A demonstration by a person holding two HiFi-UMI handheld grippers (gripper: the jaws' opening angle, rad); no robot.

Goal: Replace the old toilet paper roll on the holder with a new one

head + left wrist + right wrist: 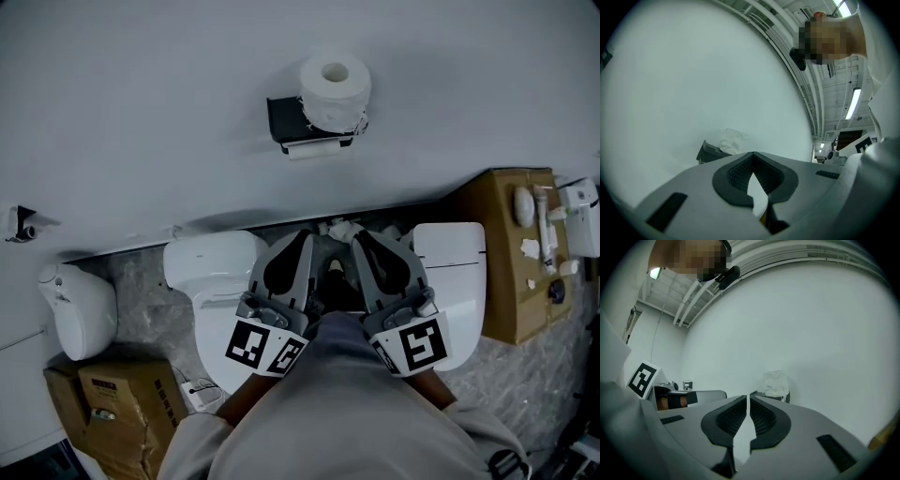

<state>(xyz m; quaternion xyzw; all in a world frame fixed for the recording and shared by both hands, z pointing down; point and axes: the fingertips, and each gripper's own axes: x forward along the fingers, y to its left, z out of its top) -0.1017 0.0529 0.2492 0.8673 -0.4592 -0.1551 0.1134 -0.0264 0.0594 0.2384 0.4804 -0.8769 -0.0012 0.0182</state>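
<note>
A white toilet paper roll [334,89] sits on a black holder [284,122] fixed to the pale wall. My left gripper [303,242] and right gripper [363,239] are side by side well below it, held close to the person's body. Both are shut with nothing between the jaws. In the left gripper view the left gripper [753,157] points at the wall, with the roll [732,140] and holder [708,153] small beyond its tips. In the right gripper view the roll [776,383] stands just right of the right gripper [748,399].
Two white toilets [211,267] [452,258] stand against the wall below the holder, with crumpled paper [339,228] between them. A brown box [506,262] with small items is at the right. Cardboard boxes [112,403] and a white fixture [80,309] are at the left.
</note>
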